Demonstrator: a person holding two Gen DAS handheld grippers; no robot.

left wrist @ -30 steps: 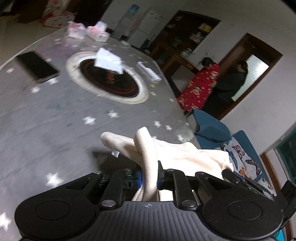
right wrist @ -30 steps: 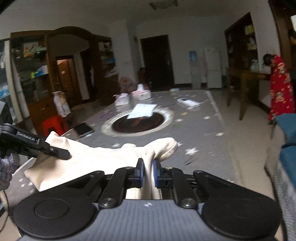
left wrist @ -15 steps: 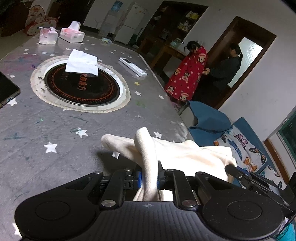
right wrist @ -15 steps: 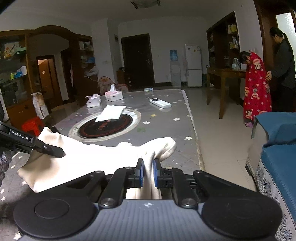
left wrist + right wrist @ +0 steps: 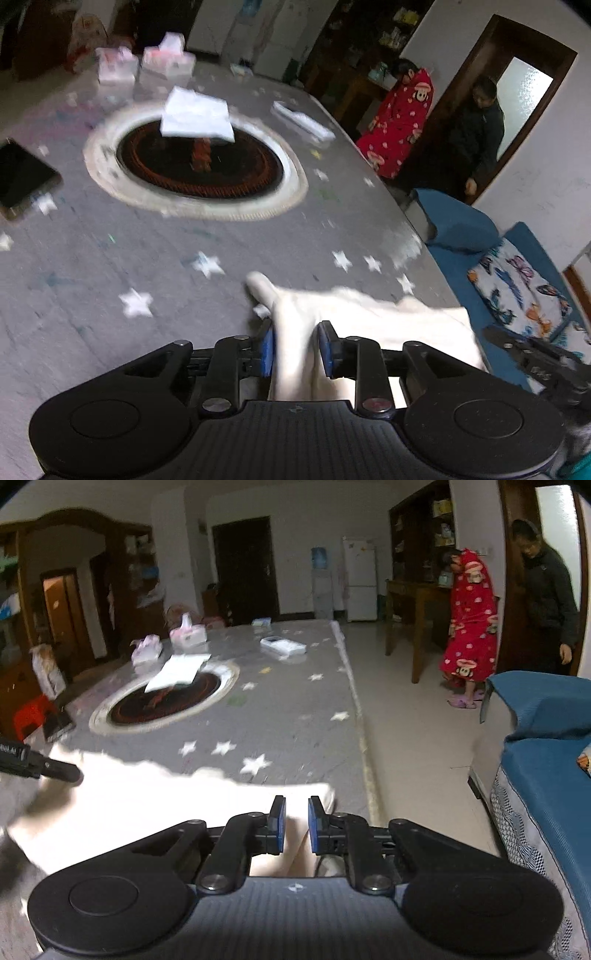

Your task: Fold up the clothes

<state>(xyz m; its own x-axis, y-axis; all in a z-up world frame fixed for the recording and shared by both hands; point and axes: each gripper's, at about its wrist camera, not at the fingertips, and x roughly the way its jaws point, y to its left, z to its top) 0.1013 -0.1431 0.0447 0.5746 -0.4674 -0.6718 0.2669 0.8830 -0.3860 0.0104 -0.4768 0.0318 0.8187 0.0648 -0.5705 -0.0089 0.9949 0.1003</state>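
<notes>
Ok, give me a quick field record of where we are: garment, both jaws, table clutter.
garment: cream garment lying on the grey star-print table, near its edge
left gripper: jaws opening, cloth fold still between the pads
right gripper: jaws slightly apart, cloth between them; whether it is still pinched cannot be told
table clutter: white paper on the round burner, two tissue boxes, white remote, dark tablet
bystanders: two people near the doorway
image quality: motion-blurred
</notes>
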